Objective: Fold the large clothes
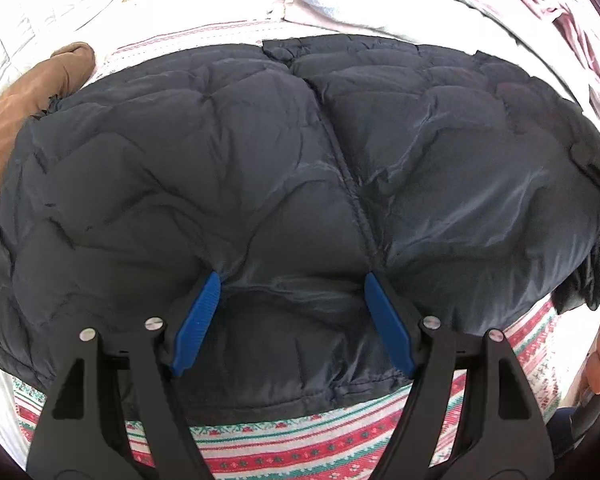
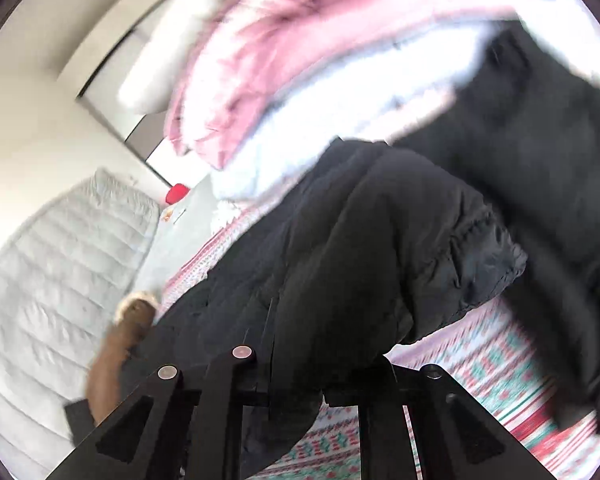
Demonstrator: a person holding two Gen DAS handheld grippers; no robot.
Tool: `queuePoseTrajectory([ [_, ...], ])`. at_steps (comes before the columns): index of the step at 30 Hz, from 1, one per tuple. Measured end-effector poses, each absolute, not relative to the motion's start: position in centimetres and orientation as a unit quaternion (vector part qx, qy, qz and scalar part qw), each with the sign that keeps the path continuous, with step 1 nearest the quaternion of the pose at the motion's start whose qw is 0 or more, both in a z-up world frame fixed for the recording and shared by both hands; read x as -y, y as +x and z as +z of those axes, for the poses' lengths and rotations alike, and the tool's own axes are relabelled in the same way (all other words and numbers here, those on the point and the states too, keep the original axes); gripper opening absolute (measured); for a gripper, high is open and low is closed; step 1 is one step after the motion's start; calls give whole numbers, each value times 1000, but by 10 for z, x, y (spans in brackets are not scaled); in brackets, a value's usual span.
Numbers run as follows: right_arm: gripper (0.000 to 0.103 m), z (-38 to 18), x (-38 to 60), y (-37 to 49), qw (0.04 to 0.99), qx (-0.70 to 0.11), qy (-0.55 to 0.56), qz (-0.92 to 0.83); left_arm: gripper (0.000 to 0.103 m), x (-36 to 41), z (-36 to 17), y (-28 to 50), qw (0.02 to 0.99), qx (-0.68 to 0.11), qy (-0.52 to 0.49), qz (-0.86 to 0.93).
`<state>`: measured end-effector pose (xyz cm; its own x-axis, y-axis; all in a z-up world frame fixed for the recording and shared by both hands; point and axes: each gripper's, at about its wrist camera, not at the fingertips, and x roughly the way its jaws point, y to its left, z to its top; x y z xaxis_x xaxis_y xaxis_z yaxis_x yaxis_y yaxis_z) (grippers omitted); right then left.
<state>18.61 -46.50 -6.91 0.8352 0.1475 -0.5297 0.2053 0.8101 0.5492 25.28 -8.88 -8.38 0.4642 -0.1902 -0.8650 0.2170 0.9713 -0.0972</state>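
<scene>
Inventory, left to right, as I read it from my remote station.

1. Brown garment: lies at the far left, touching the left edge of the jacket.
2. Pale quilted coat: well to the left in the right wrist view, apart from the work.
3. Dark quilted jacket: the task's thing. It lies spread flat on the patterned bedcover, its long axis running left to right across my left view, with a centre seam running away from me.
4. Left hand-held gripper: blue fingers spread wide, resting on the jacket's near hem and gripping nothing. The jacket lies directly ahead, the seam just inside the right-hand finger.
5. Right hand-held gripper: its fingertips are buried under dark fabric and the view is blurred; I cannot tell whether it is open or closed on the cloth. A bunched sleeve or side portion of the jacket hangs raised just ahead of it.
6. Pink and white garments: heaped beyond the jacket, to the right.

Judgement: the fold appears to turn on the right side crossing toward the seam. The right gripper is nearer that raised portion; my left gripper sits by the seam, placed to pin the hem.
</scene>
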Motion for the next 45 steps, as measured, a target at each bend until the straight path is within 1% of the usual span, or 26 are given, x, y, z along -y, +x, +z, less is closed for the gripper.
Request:
queuePoseTrajectory([
  [3,14,-43,454,171,933,-256,248,-36,76,92,-75,246,859,-494,19,-132],
  [6,14,-29,454,161,942,-245,224,-49,76,97,-66,238,866,-480,29,-139],
  [11,14,-27,465,146,939,-253,227,-44,76,103,-56,238,872,-466,46,-144],
  [15,14,-28,469,146,939,-257,227,-35,76,116,-50,259,882,-450,79,-119],
  [22,14,-27,470,151,937,-251,242,-21,76,155,-70,309,866,-472,148,-76],
  [24,14,-25,467,151,938,-249,242,-12,73,169,-84,311,855,-486,158,-91],
  [28,14,-22,453,153,942,-245,229,18,66,183,-97,300,857,-469,188,-103],
  [33,14,-15,438,153,949,-233,211,33,66,171,-97,302,852,-483,163,-119],
  [37,14,-15,442,155,947,-231,223,27,67,158,-84,302,845,-496,139,-143],
  [41,14,-19,456,156,940,-237,245,12,67,118,-57,286,853,-490,102,-145],
  [45,14,-24,470,156,931,-245,270,1,67,55,-35,259,861,-489,58,-131],
])
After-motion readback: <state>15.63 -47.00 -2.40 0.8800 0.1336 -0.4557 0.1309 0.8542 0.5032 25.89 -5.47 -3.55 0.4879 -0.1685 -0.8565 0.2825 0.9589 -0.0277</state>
